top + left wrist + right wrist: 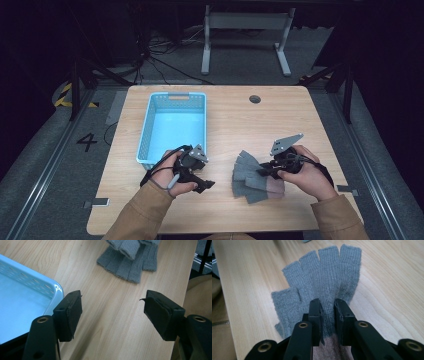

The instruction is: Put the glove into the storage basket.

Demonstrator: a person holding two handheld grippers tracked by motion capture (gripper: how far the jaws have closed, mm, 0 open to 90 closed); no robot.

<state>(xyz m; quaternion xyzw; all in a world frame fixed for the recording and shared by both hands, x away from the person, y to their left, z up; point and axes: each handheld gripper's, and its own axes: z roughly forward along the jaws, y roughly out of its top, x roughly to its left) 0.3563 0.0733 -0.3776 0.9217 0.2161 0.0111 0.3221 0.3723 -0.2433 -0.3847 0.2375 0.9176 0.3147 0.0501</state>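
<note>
Wooden table (225,120): right gripper (327,315) pinches grey glove (322,282); left gripper (112,312) gapes empty.

Grey fingerless glove (324,290) on wooden table (249,277) — black fingers (315,315) pinching its fabric

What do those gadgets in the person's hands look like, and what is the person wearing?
Each hand holds a black two-jaw tool: the left gripper and the right gripper. Both have blocky black pads on arms with brass-coloured rivets, a grey three-cornered plate on top and a trailing black cable. The sleeves are tan.
</note>
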